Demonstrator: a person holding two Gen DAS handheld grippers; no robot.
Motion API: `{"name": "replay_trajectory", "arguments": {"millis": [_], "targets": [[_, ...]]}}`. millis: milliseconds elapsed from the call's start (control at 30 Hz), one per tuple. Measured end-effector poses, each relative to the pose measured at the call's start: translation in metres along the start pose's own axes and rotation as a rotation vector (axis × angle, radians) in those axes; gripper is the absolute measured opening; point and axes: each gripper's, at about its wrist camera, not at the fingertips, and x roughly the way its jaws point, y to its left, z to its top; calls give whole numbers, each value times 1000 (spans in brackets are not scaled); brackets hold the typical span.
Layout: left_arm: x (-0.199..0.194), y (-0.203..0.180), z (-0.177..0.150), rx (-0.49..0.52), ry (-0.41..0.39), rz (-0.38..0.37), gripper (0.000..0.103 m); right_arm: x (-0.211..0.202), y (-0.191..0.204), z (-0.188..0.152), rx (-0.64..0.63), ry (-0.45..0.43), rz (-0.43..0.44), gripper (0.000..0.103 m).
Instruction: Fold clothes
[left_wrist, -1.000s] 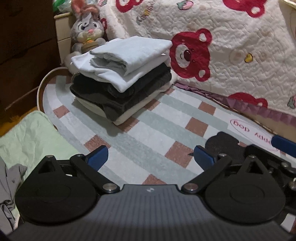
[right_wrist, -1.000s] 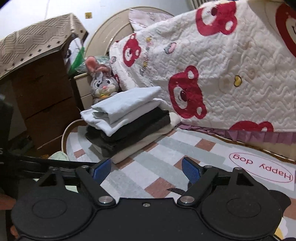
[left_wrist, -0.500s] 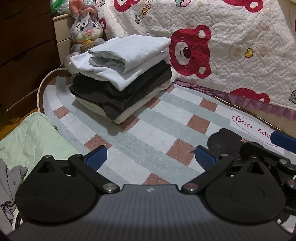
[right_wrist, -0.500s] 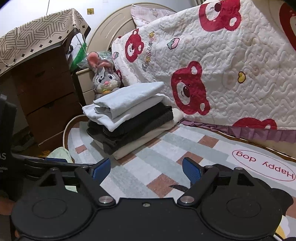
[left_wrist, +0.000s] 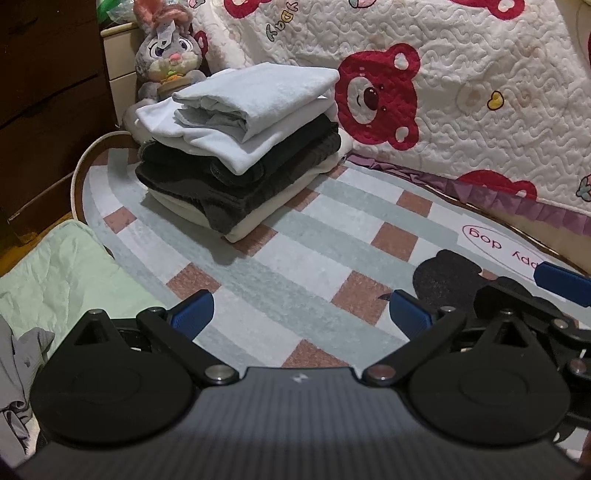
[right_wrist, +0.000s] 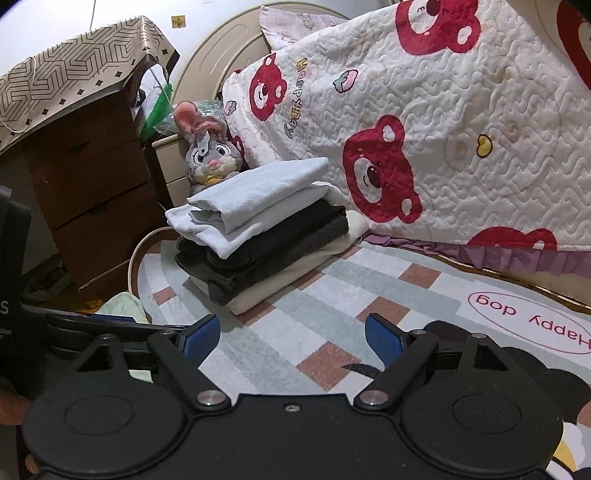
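As the left wrist view looks across the floor, it lists: the left gripper (left_wrist: 299, 308), blue-padded fingers spread wide, nothing between them, hovering over a grey, white and terracotta checked rug (left_wrist: 295, 236). Item: a stack of folded clothes (left_wrist: 240, 147) on the far left part of the rug, just in front of a white quilted bedspread with red bear prints (left_wrist: 461, 92). Layers from the top: a pale blue folded garment (left_wrist: 258, 92), a white one, two dark grey knits, a cream one at the base. Item: a grey plush rabbit (left_wrist: 166, 48) behind the stack. Item: a crumpled pale green cloth (left_wrist: 55, 273) at the left edge of the rug, near the gripper; a grey unfolded garment (left_wrist: 18, 354) beside it at the frame edge. Part of the other gripper shows at right.

Right wrist view: the right gripper (right_wrist: 291, 336), fingers likewise held apart and empty, over the same rug. The stack stands ahead and left, apart from both grippers; a corner of the green cloth shows low left. Item: a dark brown wooden chest of drawers (right_wrist: 92, 192) under a patterned cover.

Handling, as a judgement: the loose pieces look light, soft and limp, not fragile; they will sag and drape when lifted. Best taken by pinching a hem or corner, one gripper to each, then spread flat on the rug. The knits in the stack seem thicker and could slide if nudged.
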Motion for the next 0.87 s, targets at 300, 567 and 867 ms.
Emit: {"name": "replay_trajectory", "arguments": {"millis": [300, 567, 867], "targets": [[0, -1, 1, 12, 3, -1, 103, 1, -1, 0, 4, 3, -2, 89], [2, -1, 0, 17, 9, 3, 103, 2, -2, -1, 9, 5, -4, 89], [2, -2, -1, 17, 14, 7, 103, 3, -1, -2, 4, 10, -6, 89]]}}
